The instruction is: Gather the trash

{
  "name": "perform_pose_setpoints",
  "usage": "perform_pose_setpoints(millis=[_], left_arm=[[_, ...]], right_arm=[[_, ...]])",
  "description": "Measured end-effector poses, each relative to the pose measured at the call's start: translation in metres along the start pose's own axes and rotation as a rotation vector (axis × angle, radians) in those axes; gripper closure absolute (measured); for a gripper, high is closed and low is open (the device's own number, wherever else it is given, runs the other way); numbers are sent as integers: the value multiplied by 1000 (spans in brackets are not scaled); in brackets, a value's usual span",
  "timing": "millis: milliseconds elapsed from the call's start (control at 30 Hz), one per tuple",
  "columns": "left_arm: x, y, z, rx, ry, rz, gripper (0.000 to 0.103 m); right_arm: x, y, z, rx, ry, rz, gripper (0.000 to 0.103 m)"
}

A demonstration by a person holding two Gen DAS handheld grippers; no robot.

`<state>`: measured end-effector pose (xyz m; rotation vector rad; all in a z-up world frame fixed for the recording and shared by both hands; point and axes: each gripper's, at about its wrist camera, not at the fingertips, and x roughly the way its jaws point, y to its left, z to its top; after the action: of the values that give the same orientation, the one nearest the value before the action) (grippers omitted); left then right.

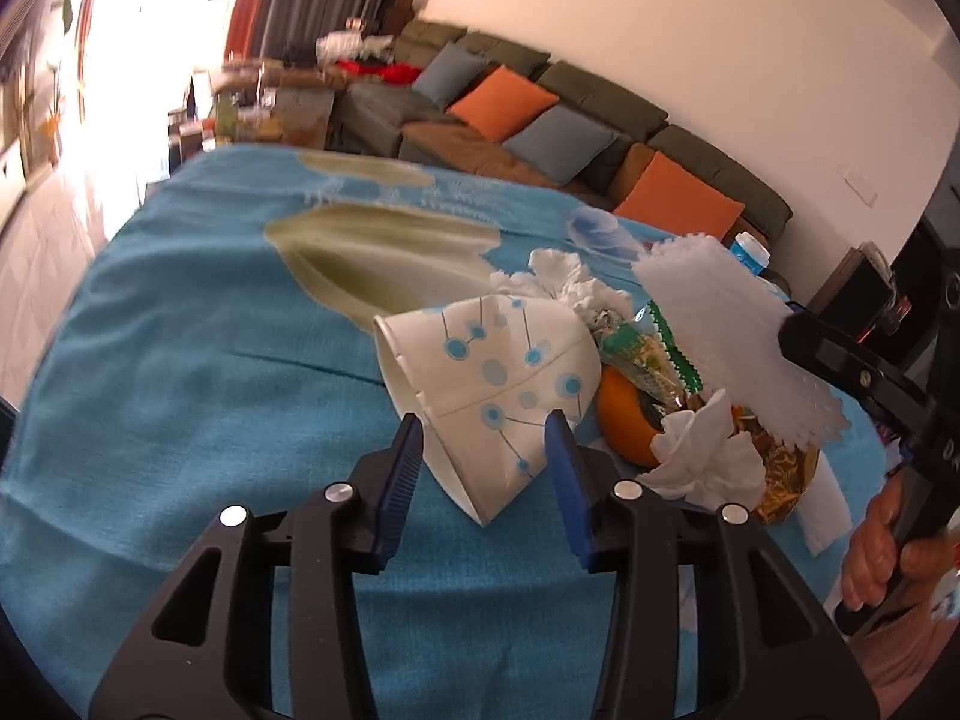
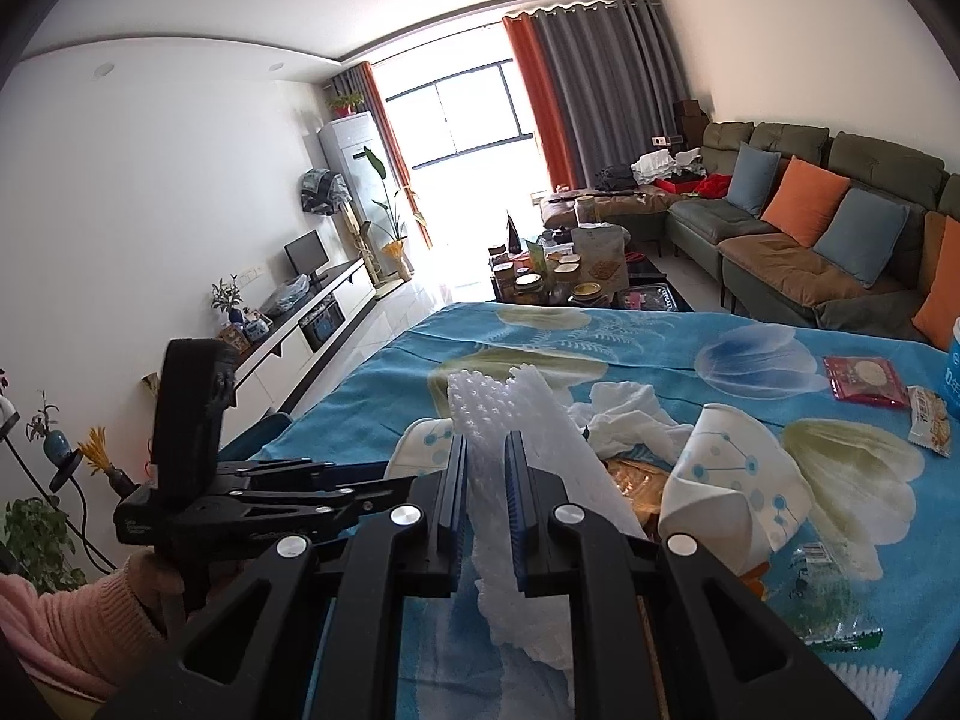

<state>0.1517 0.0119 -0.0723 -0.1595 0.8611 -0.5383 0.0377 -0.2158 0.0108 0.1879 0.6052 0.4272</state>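
Our left claw (image 1: 485, 433) stands released around the crushed paper cup (image 1: 486, 378); right claw (image 2: 486, 468), clenched on foam sheet (image 2: 516, 420), might drag the pile.

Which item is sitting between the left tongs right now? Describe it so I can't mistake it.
On the blue floral tablecloth, at the near edge of the trash pile, lies a crushed white paper cup between the open left tongs. Only it has blue dots; the crumpled tissues are plain white.

The left tool (image 1: 486, 438) points downward, its pads apart (blue-faced, pressing nothing). The right tool (image 2: 486, 480) is clamped tight, a bare hand (image 1: 888, 546) gripping its handle.
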Motion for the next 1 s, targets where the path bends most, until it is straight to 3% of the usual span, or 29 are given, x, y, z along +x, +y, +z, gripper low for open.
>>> perform_pose_setpoints(millis=[67,267,533,767,1000], left_arm=[[7,2,4,-20,20,-15,84],[5,10,0,-42,0,-68,99],[-69,45,-11,-65,-114,8,99],[-152,95,-36,-121,-189,167,99],[-206,153,-56,-197,-212,332,99]], right_arm=[[3,0,2,-1,4,5,92],[8,9,10,-26,9,24,92],[24,53,30,-88,9,161,92],[58,106,44,-147,40,317,92],[99,164,54,-210,79,457,92]])
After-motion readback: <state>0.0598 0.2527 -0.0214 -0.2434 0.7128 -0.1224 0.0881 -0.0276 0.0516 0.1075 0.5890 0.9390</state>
